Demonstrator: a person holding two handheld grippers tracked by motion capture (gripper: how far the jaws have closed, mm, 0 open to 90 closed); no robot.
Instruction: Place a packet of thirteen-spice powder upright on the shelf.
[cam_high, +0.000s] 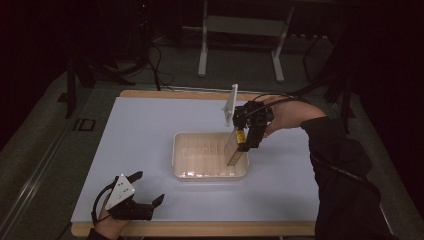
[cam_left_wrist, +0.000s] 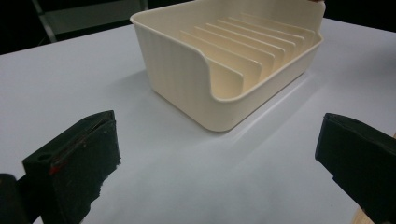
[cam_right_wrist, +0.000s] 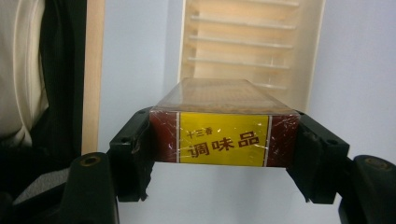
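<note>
The right gripper (cam_right_wrist: 224, 140) has its jaws clamped on both short sides of a flat box (cam_right_wrist: 224, 135) wrapped in clear film, with a yellow label and dark red ends, and holds it above the right end of the cream slotted tray (cam_high: 177, 150), tipped so its lower end hangs over the last dividers. The step in hand looks to be standing the box in one of the tray's slots. To do that well, I'd square the box's thin edge with the ribs first, pick one gap at the tray's right end, and come down straight, so it neither straddles a rib nor shoves the light tray across the white mat (cam_high: 145, 125). The left gripper (cam_high: 146, 187) rests on the mat well to the left of the tray and nearer the person, jaws wide apart and holding nothing; it could steady the tray if it skates. From the high view the room is dim, and I can't tell how far the box's lower end is from the ribs; the box hides the slot beneath it in the right gripper view.
</note>
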